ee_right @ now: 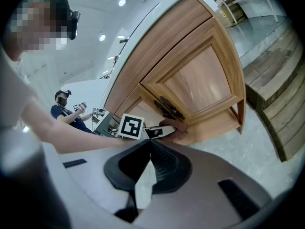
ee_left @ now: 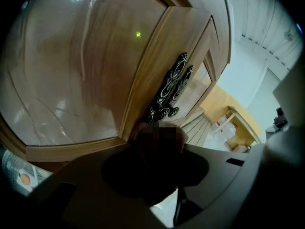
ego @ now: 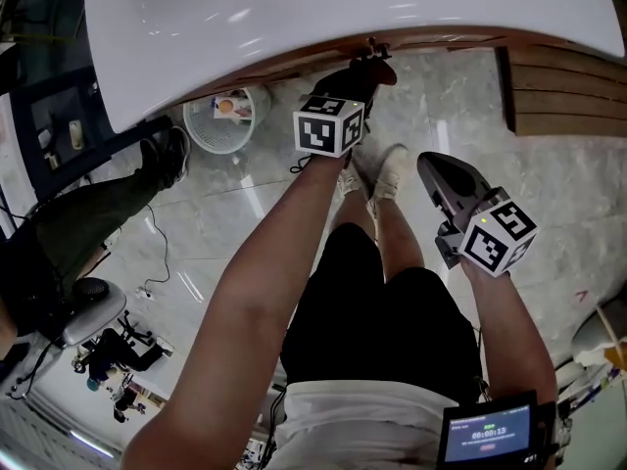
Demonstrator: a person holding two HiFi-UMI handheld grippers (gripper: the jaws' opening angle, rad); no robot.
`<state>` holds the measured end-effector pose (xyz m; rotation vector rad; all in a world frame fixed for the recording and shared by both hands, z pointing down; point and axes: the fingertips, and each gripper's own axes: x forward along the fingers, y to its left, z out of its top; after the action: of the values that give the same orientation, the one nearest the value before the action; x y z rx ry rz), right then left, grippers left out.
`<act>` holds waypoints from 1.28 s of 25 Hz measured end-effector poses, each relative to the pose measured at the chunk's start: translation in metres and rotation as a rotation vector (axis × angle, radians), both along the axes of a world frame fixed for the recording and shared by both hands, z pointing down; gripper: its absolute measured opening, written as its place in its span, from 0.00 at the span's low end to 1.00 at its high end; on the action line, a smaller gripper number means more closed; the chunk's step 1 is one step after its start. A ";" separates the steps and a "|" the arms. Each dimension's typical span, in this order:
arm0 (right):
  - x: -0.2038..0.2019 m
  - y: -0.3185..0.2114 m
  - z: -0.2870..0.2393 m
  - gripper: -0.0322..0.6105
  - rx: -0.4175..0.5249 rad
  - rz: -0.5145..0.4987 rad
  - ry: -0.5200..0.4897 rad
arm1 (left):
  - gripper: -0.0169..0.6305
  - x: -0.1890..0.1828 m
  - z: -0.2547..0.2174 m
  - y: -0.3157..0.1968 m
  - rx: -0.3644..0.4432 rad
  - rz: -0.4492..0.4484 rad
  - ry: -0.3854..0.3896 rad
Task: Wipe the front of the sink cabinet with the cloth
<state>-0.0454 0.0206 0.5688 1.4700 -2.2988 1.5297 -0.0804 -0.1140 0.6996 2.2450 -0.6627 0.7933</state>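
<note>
The sink cabinet (ego: 294,67) is brown wood under a white counter (ego: 343,8). Its doors (ee_left: 86,66) carry ornate black handles (ee_left: 169,92). My left gripper (ego: 367,71) is shut on a dark reddish-brown cloth (ego: 377,67) and presses it against the cabinet front just below the handles. The cloth (ee_left: 155,140) fills the gap between the left jaws. From the right gripper view, the cloth (ee_right: 174,128) sits low on the cabinet (ee_right: 200,80), near its bottom rail. My right gripper (ego: 436,169) hangs away from the cabinet, over the floor, shut with nothing in it (ee_right: 150,144).
A white mesh bin (ego: 227,120) stands on the tiled floor left of the cabinet. A seated person's legs (ego: 98,204) and a cable lie at the left. Wooden steps (ego: 568,91) rise at the right. My own feet (ego: 377,179) are close to the cabinet base.
</note>
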 end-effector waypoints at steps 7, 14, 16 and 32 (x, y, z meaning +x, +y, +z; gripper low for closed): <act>0.014 -0.025 -0.008 0.07 0.049 -0.035 0.042 | 0.24 0.012 0.010 -0.015 -0.044 -0.156 0.086; 0.003 -0.020 0.002 0.07 0.021 -0.054 0.032 | 0.24 -0.027 0.006 -0.033 -0.047 -0.340 0.129; 0.000 -0.017 0.004 0.07 0.008 -0.052 0.028 | 0.24 -0.041 0.003 -0.041 -0.043 -0.385 0.138; -0.029 -0.024 0.011 0.07 -0.023 -0.092 0.016 | 0.24 -0.153 0.008 -0.066 -0.025 -0.542 0.052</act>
<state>-0.0741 -0.0034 0.5799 1.3457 -2.2968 1.5104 -0.2334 -0.1797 0.7078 1.9150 -1.1585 0.4651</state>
